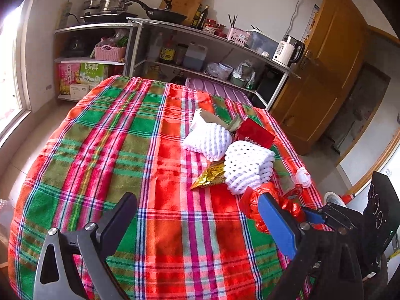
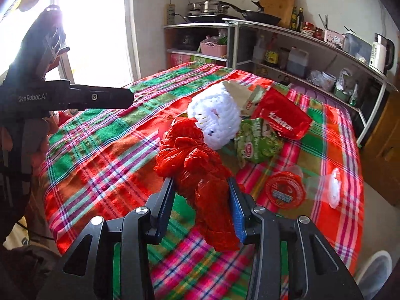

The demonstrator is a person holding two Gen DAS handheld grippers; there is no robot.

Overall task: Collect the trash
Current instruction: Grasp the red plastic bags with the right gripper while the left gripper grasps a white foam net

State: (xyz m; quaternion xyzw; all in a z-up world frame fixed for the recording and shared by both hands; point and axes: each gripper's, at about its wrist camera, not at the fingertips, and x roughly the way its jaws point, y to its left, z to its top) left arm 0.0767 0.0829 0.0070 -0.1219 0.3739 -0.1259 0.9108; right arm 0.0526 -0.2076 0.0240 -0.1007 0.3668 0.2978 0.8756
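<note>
Right gripper fingers astride red bag

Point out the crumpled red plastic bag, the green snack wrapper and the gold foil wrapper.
Crumpled red plastic bag (image 2: 197,172): right wrist view, on its bunched middle between the jaws.
Green snack wrapper (image 2: 257,142): right wrist view, on its printed front.
Gold foil wrapper (image 1: 208,177): left wrist view, on its shiny centre.

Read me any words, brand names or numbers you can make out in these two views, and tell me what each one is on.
"GenRobot.AI": white print on the side of the left gripper.
"55°": on the white kettle.
Red snack packet: white script logo, too distorted to read.
Green packet, round red lid, shelf boxes: print too small or blurred.
</note>
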